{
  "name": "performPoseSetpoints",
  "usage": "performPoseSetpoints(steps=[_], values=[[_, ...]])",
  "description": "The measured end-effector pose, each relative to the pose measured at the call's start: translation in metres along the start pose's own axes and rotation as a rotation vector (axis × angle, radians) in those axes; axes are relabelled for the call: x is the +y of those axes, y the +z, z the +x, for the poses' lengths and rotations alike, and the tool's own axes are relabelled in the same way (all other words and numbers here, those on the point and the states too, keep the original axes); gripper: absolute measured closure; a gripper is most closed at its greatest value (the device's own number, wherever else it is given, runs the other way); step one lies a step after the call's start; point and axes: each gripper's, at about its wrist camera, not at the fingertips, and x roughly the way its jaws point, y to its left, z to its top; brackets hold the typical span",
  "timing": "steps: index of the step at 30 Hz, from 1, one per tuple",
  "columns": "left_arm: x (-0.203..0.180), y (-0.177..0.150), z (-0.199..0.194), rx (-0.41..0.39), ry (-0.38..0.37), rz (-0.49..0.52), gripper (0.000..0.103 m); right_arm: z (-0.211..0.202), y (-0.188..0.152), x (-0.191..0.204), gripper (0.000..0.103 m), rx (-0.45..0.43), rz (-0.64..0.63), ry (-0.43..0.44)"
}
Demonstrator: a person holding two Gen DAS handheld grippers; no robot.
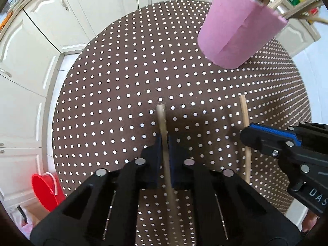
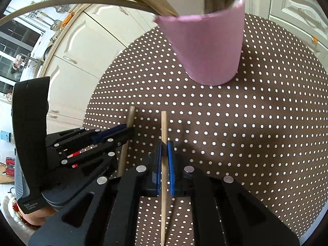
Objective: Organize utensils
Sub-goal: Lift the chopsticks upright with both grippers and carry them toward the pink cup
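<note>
A pink cup (image 1: 239,26) (image 2: 207,47) stands on the round brown dotted table (image 1: 123,86) (image 2: 256,123), with several wooden sticks poking out of its top. My left gripper (image 1: 164,143) is shut on a wooden chopstick (image 1: 163,123) that runs between its dark pads. To its right, my right gripper (image 1: 249,132) is shut on a second chopstick (image 1: 244,112). In the right wrist view that gripper (image 2: 164,143) clamps its chopstick (image 2: 164,123) between blue pads, and the left gripper (image 2: 128,132) holds the other chopstick (image 2: 130,114) beside it.
White kitchen cabinets (image 1: 41,47) (image 2: 69,51) curve around the table's far side. A red bucket (image 1: 46,190) sits on the floor at lower left. A kitchen counter with hanging utensils (image 2: 49,20) lies beyond the cabinets. A hand (image 2: 34,215) holds the left gripper's handle.
</note>
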Motion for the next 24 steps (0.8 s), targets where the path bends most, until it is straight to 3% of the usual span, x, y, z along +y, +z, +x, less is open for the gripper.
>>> performPoseSetpoints(steps=[10,17,24], values=[[0.008,-0.007,-0.069,-0.148,-0.111,-0.029,0.097,-0.034,-0.008,0.03,0.098,-0.113,-0.048,-0.02],[0.015,-0.036,-0.136,-0.248,-0.15,-0.03,0.097,-0.064,-0.022,0.056,0.098,-0.223,-0.084,-0.041],[0.018,-0.054,-0.174,-0.332,-0.166,0.002,0.097,-0.093,-0.036,0.078,0.098,-0.314,-0.112,-0.067]])
